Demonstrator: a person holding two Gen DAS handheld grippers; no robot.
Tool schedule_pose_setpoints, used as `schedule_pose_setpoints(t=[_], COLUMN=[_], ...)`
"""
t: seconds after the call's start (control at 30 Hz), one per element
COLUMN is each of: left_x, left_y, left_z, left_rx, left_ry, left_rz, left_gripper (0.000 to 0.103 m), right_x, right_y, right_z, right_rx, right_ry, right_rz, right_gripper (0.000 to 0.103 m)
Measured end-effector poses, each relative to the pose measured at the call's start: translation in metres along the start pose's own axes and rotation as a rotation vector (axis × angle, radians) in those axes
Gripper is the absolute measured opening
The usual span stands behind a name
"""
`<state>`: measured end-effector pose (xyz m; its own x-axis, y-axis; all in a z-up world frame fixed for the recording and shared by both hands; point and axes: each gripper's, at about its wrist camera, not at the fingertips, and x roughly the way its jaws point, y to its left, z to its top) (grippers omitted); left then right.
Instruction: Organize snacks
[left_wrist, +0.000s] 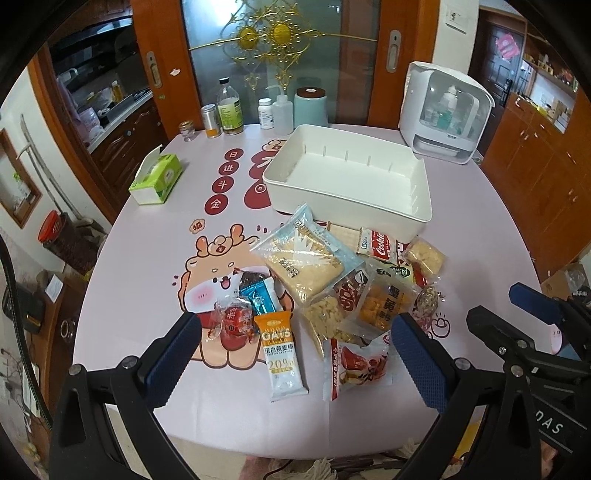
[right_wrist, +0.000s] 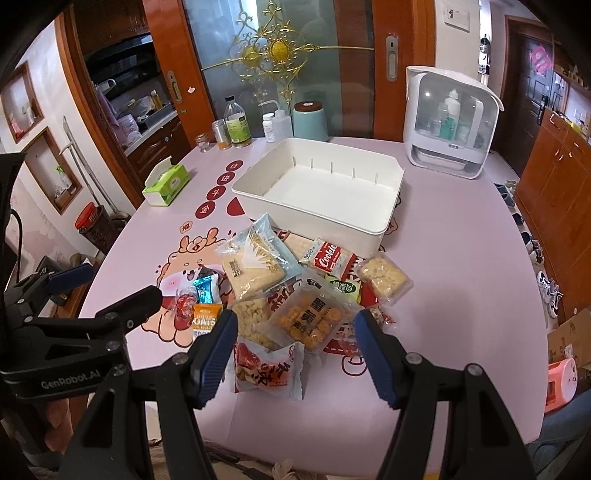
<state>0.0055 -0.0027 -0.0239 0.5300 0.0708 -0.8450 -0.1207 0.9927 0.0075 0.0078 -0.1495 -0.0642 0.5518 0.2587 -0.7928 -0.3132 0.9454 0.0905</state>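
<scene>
The left wrist view shows the full length of the OATS bar (left_wrist: 283, 356), lying on the pink tabletop (left_wrist: 147, 266) between the two blue pads of the left gripper (left_wrist: 295, 354); in the right wrist view the bar's lower half is hidden behind the near left finger. The left wrist view also catches the right gripper (left_wrist: 535, 306) at its right edge, while the right wrist view shows the left gripper at its left edge, so the two tools sit side by side above the near edge of the tabletop. Only the right wrist view shows the row of shoes (right_wrist: 532, 240) on the floor along the wooden cabinets and a pink stool (right_wrist: 561, 380) beside the tabletop.

The snack pile (right_wrist: 295, 295) lies in the middle of the tabletop, just in front of the white bin (right_wrist: 317, 192), which stands with nothing inside it. A red-and-white packet (right_wrist: 266, 369) is the nearest snack, lying between the pads of the right gripper (right_wrist: 295, 350).

Both grippers point steeply down toward the pile. The left jaws are released, standing wide with nothing clamped. The right jaws are likewise released, spread apart above the packets without touching any.

A green tissue box (left_wrist: 157, 179) sits far left, and bottles (left_wrist: 229, 107) line the far edge.
</scene>
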Motion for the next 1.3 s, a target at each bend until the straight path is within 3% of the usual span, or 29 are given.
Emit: schedule_pose_setpoints(t=[0.4, 0.77, 1.13, 1.3], left_x=[0.005, 0.031, 0.117, 0.168], left_y=[0.026, 0.07, 0.105, 0.118], left_z=[-0.009, 0.014, 0.012, 0.002], left_rx=[-0.044, 0.091, 0.334, 0.322], left_ry=[0.021, 0.065, 0.187, 0.289], left_rz=[0.034, -0.037, -0.154, -0.259], left_gripper=[0.102, 0.102, 0.102, 0.102], right_x=[0.02, 0.056, 0.113, 0.132], right_y=[0.021, 0.052, 0.073, 0.072], right_z=[0.0, -0.002, -0.038, -0.061], right_rx=[-0.037, 0.118, 0.308, 0.388], right_ry=[0.046, 0.127, 0.228, 0.269], right_rz=[0.051, 0.019, -0.057, -0.061], right_gripper=[0.067, 0.066, 0.066, 0.066])
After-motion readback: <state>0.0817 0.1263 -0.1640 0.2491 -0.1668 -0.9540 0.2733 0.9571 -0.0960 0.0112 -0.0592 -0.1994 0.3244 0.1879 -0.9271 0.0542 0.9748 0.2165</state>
